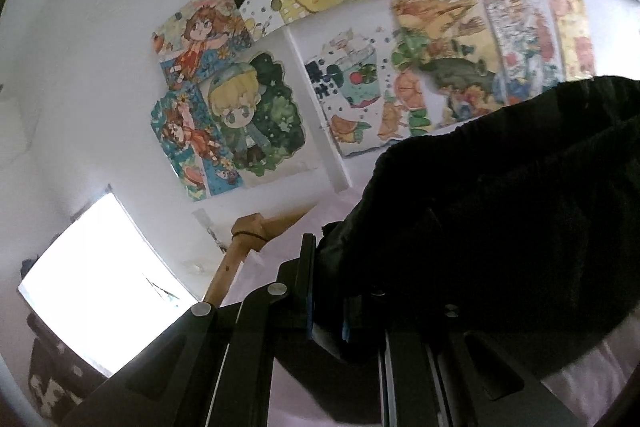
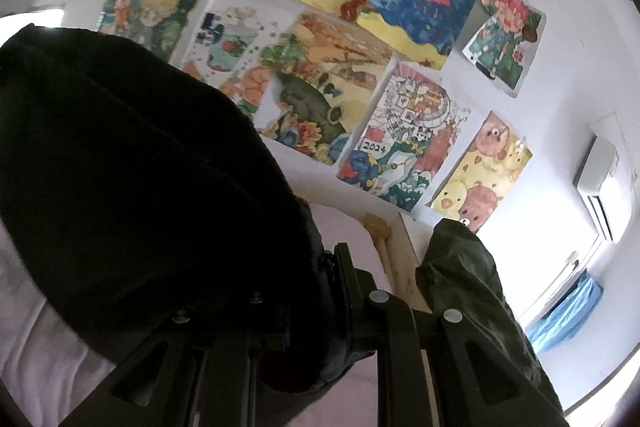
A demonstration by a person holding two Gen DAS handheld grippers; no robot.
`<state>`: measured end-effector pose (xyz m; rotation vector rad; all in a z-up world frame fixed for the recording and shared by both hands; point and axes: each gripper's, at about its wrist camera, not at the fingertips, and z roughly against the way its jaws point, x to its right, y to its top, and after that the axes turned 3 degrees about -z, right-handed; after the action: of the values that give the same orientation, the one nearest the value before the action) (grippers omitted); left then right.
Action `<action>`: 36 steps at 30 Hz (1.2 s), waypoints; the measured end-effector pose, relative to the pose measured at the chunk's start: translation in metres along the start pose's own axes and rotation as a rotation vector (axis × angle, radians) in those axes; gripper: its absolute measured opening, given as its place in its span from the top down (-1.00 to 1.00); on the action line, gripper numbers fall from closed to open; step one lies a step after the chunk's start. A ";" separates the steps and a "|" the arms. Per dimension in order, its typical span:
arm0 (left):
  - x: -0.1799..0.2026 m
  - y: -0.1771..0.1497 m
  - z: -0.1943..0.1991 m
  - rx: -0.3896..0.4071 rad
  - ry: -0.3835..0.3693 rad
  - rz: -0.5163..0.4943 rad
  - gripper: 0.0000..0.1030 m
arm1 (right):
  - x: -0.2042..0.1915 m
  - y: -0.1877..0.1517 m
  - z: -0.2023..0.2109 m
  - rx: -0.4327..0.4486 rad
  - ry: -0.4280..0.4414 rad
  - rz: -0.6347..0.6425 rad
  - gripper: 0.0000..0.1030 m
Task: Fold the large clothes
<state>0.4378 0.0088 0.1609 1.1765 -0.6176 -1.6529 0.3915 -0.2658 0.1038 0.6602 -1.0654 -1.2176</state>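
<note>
While the drawings [image 1: 332,39] fill the upper frame, the left gripper [image 1: 328,267] pinches the black garment [image 1: 500,207] at lower centre; the right gripper [image 2: 332,267] likewise clamps its bunched edge, which fills the left.

- Ahead of me, a white wall [image 1: 80,67] covered centre-frame with colourful cartoon paintings [image 2: 360,99].
- Lower left, a bright glaring window [image 1: 96,275].
- Far right, a white wall-mounted air conditioner [image 2: 600,183].
</note>
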 end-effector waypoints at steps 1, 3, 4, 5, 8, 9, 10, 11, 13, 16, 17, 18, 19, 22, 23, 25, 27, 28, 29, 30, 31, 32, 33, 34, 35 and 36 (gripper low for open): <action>0.002 0.001 -0.008 -0.006 0.005 0.006 0.82 | 0.000 0.002 -0.013 -0.007 -0.002 -0.011 0.67; 0.008 0.005 -0.030 -0.029 0.016 0.012 0.82 | -0.001 0.003 -0.032 -0.020 0.000 -0.023 0.67; 0.012 0.007 -0.044 -0.047 0.017 0.008 0.82 | -0.002 0.004 -0.045 -0.032 0.002 -0.024 0.67; 0.016 0.007 -0.056 -0.064 0.020 0.002 0.82 | -0.003 0.003 -0.057 -0.045 0.006 -0.022 0.67; 0.030 0.005 -0.097 -0.118 0.025 -0.023 0.82 | -0.008 -0.002 -0.098 -0.085 0.021 -0.026 0.67; 0.035 0.003 -0.112 -0.138 0.022 -0.031 0.82 | -0.010 -0.005 -0.109 -0.097 0.025 -0.027 0.66; 0.040 0.002 -0.124 -0.153 0.018 -0.036 0.82 | -0.012 -0.008 -0.126 -0.120 0.029 -0.033 0.66; 0.043 0.000 -0.133 -0.163 0.015 -0.038 0.82 | -0.014 -0.011 -0.136 -0.133 0.033 -0.041 0.66; 0.050 -0.005 -0.156 -0.189 0.003 -0.036 0.82 | -0.018 -0.018 -0.160 -0.167 0.040 -0.059 0.66; 0.056 -0.018 -0.188 -0.239 -0.026 -0.004 0.82 | -0.026 -0.028 -0.187 -0.206 0.053 -0.058 0.65; 0.057 -0.026 -0.199 -0.264 -0.040 0.008 0.82 | -0.029 -0.032 -0.195 -0.216 0.054 -0.052 0.65; 0.057 -0.033 -0.209 -0.286 -0.055 0.017 0.82 | -0.032 -0.034 -0.200 -0.222 0.049 -0.052 0.64; 0.058 -0.036 -0.216 -0.300 -0.068 0.022 0.82 | -0.034 -0.037 -0.207 -0.229 0.058 -0.053 0.63; 0.057 -0.052 -0.232 -0.344 -0.124 0.050 0.80 | -0.040 -0.044 -0.219 -0.248 0.082 -0.044 0.57; 0.054 -0.056 -0.236 -0.349 -0.150 0.066 0.79 | -0.042 -0.046 -0.223 -0.252 0.086 -0.035 0.54; 0.049 -0.058 -0.237 -0.345 -0.186 0.099 0.77 | -0.043 -0.049 -0.225 -0.250 0.088 -0.031 0.39; 0.043 -0.058 -0.236 -0.340 -0.211 0.118 0.71 | -0.038 -0.051 -0.226 -0.237 0.082 -0.057 -0.11; 0.038 -0.056 -0.234 -0.336 -0.221 0.128 0.68 | -0.034 -0.052 -0.225 -0.230 0.087 -0.083 -0.22; 0.034 -0.054 -0.230 -0.329 -0.226 0.140 0.54 | -0.028 -0.052 -0.224 -0.218 0.104 -0.118 -0.37; 0.029 -0.052 -0.228 -0.328 -0.225 0.156 0.18 | -0.021 -0.052 -0.220 -0.202 0.133 -0.158 -0.44; 0.023 -0.048 -0.227 -0.341 -0.203 0.182 -0.08 | -0.014 -0.052 -0.214 -0.181 0.162 -0.206 -0.46; 0.012 -0.047 -0.218 -0.322 -0.185 0.233 -0.44 | -0.010 -0.052 -0.207 -0.159 0.180 -0.231 -0.49; 0.005 -0.045 -0.211 -0.284 -0.186 0.272 -0.48 | -0.008 -0.050 -0.202 -0.142 0.194 -0.243 -0.56; -0.004 -0.046 -0.197 -0.223 -0.202 0.321 -0.48 | -0.007 -0.049 -0.192 -0.108 0.218 -0.256 -0.61; -0.007 -0.045 -0.190 -0.196 -0.215 0.338 -0.48 | -0.009 -0.047 -0.184 -0.086 0.229 -0.255 -0.66; -0.010 -0.044 -0.181 -0.168 -0.232 0.353 -0.49 | -0.012 -0.046 -0.175 -0.062 0.244 -0.250 -0.67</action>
<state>0.5844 0.0585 0.0564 0.7128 -0.7670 -1.5116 0.5321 -0.2886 -0.0088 0.8888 -0.7548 -1.3387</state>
